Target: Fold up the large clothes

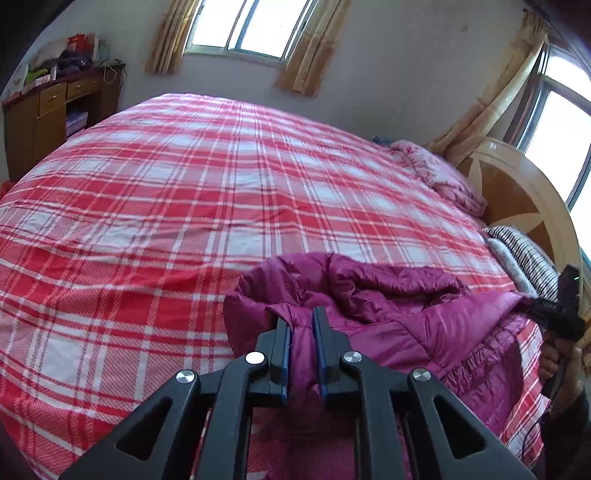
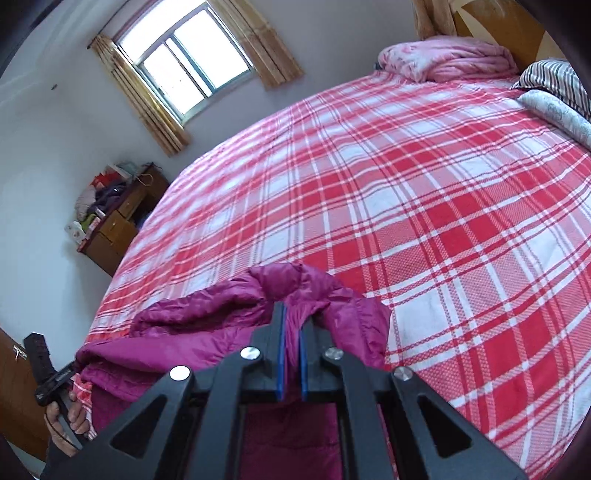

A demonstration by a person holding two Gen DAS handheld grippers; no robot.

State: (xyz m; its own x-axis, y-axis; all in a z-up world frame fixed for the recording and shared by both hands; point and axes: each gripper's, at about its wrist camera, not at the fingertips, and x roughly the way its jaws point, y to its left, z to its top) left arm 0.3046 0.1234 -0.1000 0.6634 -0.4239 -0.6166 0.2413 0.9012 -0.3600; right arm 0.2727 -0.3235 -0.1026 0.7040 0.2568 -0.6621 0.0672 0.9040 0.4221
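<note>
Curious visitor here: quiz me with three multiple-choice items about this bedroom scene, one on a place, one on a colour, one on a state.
1. Where does the jacket lie?
A on the desk
B at the near edge of the bed
C on the floor

2. What colour is it?
A magenta
B green
C black

3. The left gripper and right gripper are:
A both empty
B both clamped on fabric
C out of sight

Answers: 1 B, it rests on the plaid cover; 2 A, shiny magenta quilting; 3 B, fabric is pinched between both pairs of blue pads.

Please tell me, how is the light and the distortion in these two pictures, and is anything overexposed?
Left wrist view: the windows are blown out white, and the plaid bed bulges from fisheye distortion. Right wrist view: the same bulge, its window also washed out; soft daylight, no hard shadows, dark corners.
</note>
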